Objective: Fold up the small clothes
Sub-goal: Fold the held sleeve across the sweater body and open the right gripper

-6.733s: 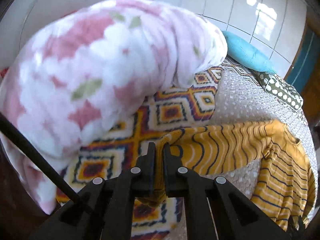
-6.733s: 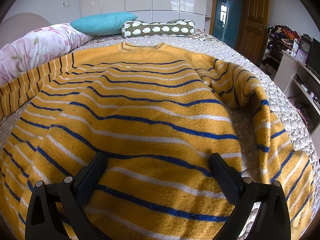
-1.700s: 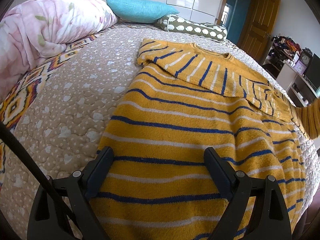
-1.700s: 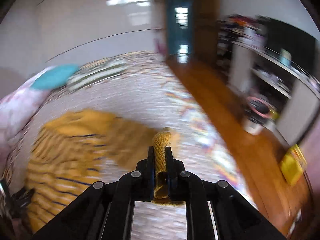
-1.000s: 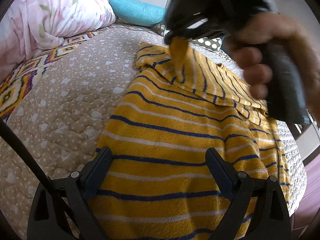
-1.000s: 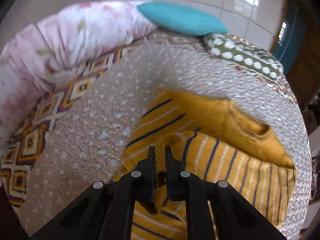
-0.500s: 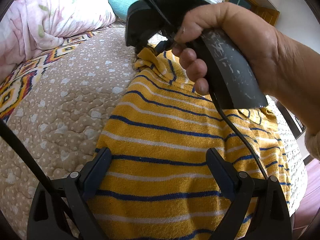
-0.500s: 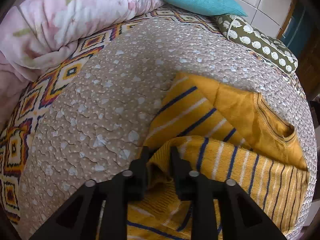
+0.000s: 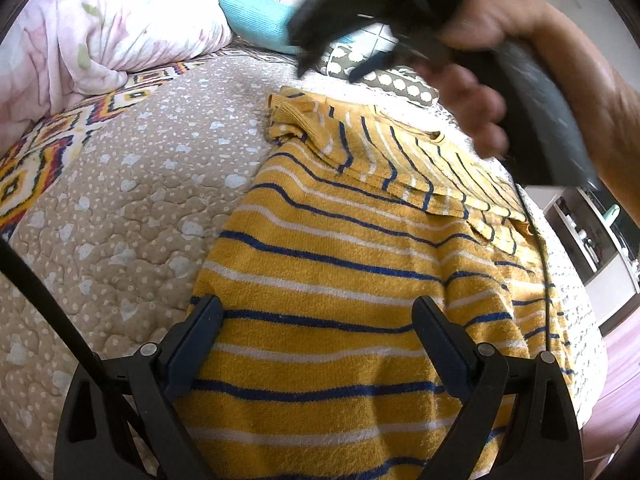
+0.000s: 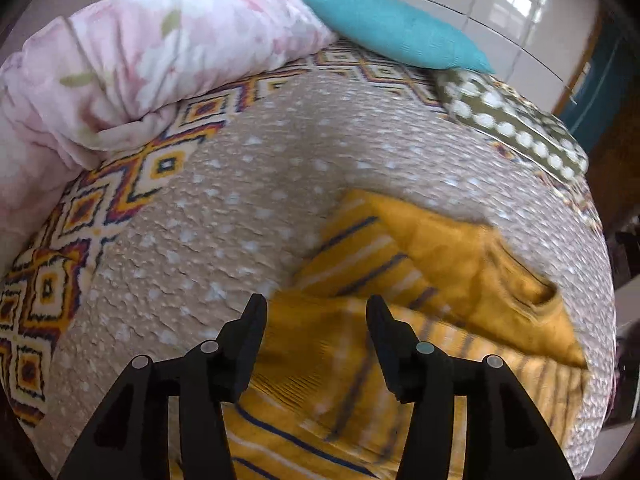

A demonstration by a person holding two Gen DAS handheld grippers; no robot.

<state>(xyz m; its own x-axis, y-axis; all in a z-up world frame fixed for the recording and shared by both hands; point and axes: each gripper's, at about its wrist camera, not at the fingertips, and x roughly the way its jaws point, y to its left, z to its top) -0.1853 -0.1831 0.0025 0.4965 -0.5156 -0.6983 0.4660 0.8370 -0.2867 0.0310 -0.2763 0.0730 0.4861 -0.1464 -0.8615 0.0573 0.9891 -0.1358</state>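
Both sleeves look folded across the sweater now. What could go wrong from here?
The sleeve cuff lies bunched at the shoulder edge, so the next fold may trap a lump. The right tool, jaws opening just above the knit, might snag it. The sweater reaches the bed edge and could slide off.

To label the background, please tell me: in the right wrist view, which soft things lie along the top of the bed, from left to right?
Pink floral duvet → teal pillow → olive pillow with white dots.

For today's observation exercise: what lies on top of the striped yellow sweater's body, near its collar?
A sleeve is folded across the sweater, its cuff near the far left corner. The chest underneath is covered. The right tongs above are opening, holding nothing.
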